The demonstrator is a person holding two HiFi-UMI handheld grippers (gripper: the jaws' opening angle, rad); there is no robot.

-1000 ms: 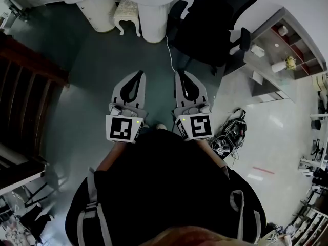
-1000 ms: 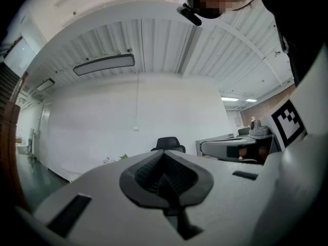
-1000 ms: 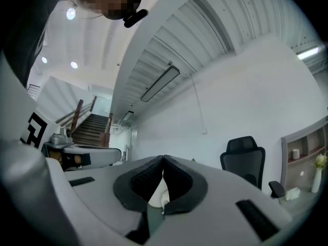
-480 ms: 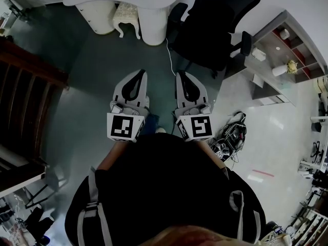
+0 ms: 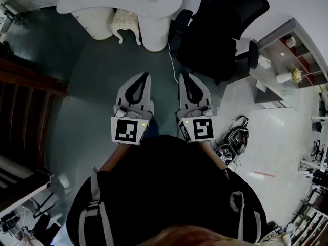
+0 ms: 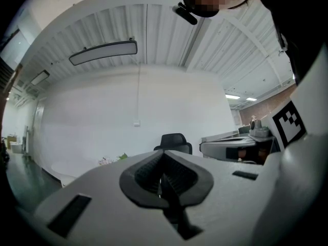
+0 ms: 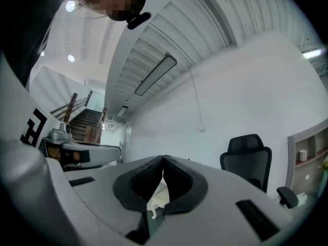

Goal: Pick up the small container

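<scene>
No readable text, brands or numbers. Only square markers (image 5: 126,131), one on left gripper (image 5: 145,76), one on right gripper (image 5: 183,76) (black-white patterns, not letters).

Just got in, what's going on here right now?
A person holds the left gripper and right gripper out front, both shut, facing a white table beside a black office chair. The pickup hasn't started. Something white shows in the right jaws' gap, but I can't tell what.

Left gripper (image 5: 144,77), right gripper (image 5: 183,77) side by side, office chair (image 5: 221,32), white table (image 5: 102,0) beyond
</scene>
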